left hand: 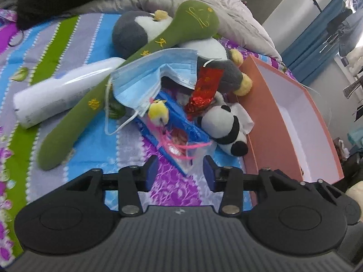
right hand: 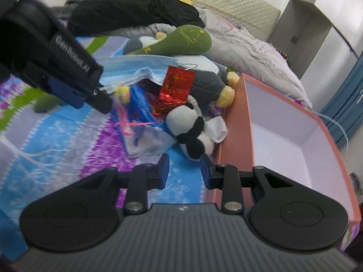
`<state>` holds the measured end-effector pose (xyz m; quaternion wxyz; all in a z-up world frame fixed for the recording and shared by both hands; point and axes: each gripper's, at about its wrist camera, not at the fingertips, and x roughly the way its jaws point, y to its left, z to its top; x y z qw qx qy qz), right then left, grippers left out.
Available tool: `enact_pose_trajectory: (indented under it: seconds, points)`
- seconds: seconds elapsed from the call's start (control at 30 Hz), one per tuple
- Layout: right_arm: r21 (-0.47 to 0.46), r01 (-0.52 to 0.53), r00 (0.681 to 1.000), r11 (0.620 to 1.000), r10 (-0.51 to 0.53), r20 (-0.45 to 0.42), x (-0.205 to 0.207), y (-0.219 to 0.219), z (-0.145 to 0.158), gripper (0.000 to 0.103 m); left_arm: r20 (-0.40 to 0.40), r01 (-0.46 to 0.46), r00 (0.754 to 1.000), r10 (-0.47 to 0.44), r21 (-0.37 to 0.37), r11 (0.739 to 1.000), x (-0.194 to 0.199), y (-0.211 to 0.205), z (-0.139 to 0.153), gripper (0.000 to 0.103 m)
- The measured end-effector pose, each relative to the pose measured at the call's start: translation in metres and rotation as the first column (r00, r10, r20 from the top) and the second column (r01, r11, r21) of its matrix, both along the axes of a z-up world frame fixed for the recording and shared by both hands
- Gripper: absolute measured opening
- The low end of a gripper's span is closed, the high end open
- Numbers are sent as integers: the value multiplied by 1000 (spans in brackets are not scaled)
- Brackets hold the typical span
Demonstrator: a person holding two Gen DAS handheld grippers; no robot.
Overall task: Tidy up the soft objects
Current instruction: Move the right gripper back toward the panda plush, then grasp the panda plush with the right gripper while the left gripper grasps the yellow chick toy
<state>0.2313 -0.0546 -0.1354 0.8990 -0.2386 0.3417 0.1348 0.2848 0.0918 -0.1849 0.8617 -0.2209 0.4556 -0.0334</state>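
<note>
Clutter fills the middle of both wrist views: a heap of soft toys and odds and ends on a bed with a striped bedspread [left hand: 95, 34] in blue, green and purple. In the left wrist view a long green plush [left hand: 140, 54] runs from the lower left to the upper middle, across a grey and white plush penguin [left hand: 133, 34]. 2 light blue face masks [left hand: 149, 74] are draped over the centre of the heap, with a white bottle [left hand: 68, 88] lying on its side to their left. Below the masks sit a small yellow plush chick [left hand: 158, 113], a blue package [left hand: 181, 131] with pink strands across it, and a red foil packet [left hand: 204, 88]. A small plush panda [left hand: 226, 127] lies at the right edge of the heap, just beside the wall of an open pink box [left hand: 270, 122] with a white inside, at the right of the frame.

The left claw [left hand: 180, 172] hangs over the near end of the blue package, released, with nothing between its blue pads. The right claw [right hand: 185, 170] is also released and empty, its tips low in the frame just below the panda and near the box wall. In the right wrist view the left claw enters from the upper left, its tip at the masks.
</note>
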Motion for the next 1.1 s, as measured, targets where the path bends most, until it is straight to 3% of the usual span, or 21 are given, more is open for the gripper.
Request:
enact_pose_trajectory:
  seconds: [0.3, 0.43, 0.67, 0.83, 0.9, 1.0, 1.1]
  points:
    - [-135, -21, 999, 991, 25, 28, 29, 13, -31, 33, -80, -70, 995, 55, -195, 978, 49, -2, -34, 58]
    - [-175, -36, 999, 984, 41, 24, 38, 17, -42, 33, -123, -110, 989, 84, -225, 968, 66, -4, -44, 58]
    - [-204, -38, 998, 978, 47, 38, 48, 23, -54, 33, -181, -183, 972, 146, -208, 961, 86, 0, -58, 56]
    - [-203, -29, 999, 979, 34, 21, 60, 23, -60, 33, -200, -170, 970, 137, -162, 972, 95, -5, -64, 39]
    - [-207, -46, 999, 977, 48, 6, 65, 24, -65, 34, -197, -157, 972, 126, -147, 977, 98, -8, -64, 22]
    - [-192, -30, 999, 981, 33, 13, 73, 19, -63, 33, -172, -104, 981, 86, -97, 990, 99, -16, -58, 12]
    - [-176, -25, 1000, 984, 24, -5, 77, 16, -59, 32, -166, -59, 985, 49, -60, 996, 99, -20, -52, 9]
